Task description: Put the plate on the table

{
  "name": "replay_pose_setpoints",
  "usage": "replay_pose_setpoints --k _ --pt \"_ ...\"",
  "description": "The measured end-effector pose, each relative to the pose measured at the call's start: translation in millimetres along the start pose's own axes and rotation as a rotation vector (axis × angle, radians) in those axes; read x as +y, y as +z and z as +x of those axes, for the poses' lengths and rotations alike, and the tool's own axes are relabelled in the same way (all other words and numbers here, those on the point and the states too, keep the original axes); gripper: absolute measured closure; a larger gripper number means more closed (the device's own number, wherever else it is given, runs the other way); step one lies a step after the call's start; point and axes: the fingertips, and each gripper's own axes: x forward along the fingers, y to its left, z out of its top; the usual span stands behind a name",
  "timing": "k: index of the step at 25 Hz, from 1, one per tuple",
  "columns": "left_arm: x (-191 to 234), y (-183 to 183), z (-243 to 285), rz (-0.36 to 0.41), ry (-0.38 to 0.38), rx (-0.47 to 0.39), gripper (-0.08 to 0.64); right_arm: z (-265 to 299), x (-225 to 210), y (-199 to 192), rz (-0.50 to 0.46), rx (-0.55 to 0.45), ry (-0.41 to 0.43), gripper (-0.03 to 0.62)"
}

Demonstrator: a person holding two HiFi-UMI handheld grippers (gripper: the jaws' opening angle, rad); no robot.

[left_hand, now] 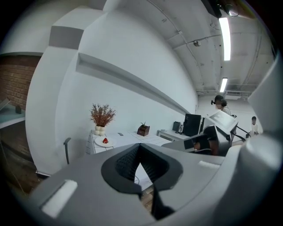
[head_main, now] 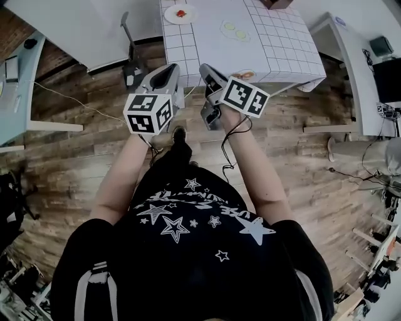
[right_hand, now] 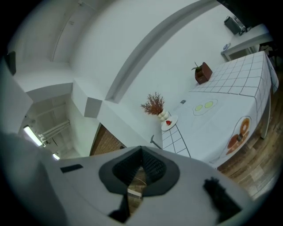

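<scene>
The left gripper has its two jaws pressed together, tip to tip. Nothing sits between its black bumpy pads. The right gripper is the same: jaws together, nothing in them. Both grippers are smooth grey plastic. Each has a white cube with black square marks near the hand. They are side by side and point at the far table.

No plate is in a gripper. Three round plates lie flat on the table, which is covered with a white cloth with thin dark lines that make squares. The plates are round, so they have no long side and point no way. The white plate with a small red piece of food is at the far left corner. The pale plate with two green rounds is near the middle. The plate with orange-brown rings is at the near edge, closest to the right gripper.

Just behind the red-food plate stands a white knobbly vase with dry red-brown twigs, near the plain white wall. A small brown box with a little green plant stands on the far side of the table. A thin grey chair stands at the table's left side. A brown wooden plank floor lies under the grippers. The person wears a black shirt with white stars.
</scene>
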Motion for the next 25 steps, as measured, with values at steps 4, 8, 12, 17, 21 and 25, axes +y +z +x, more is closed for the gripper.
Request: replay_pose_setpoints --k 4,8,12,17,21,25 --pt "-18 -4 -31 -0.009 0.021 -0.008 0.551 -23 9 -22 0.037 -0.003 0.011 0.58" --pt "-28 -15 -51 0.013 0.024 0.018 0.551 -34 14 -40 -0.021 -0.002 -0.009 0.58" --pt "-31 -23 -63 0.018 0.011 0.032 0.551 -39 20 -49 -0.055 -0.006 -0.032 0.58" --pt "-23 -26 -64 0.01 -0.02 0.03 0.551 -39 31 -42 -0.216 -0.027 -0.073 0.58" --pt "-11 -26 -75 0.006 -0.047 0.034 0.551 -34 38 -50 -0.234 -0.031 -0.12 0.58" --pt "13 -26 -94 -0.001 -0.054 0.045 0.551 -21 60 -64 -0.276 -0.024 -0.142 0.58"
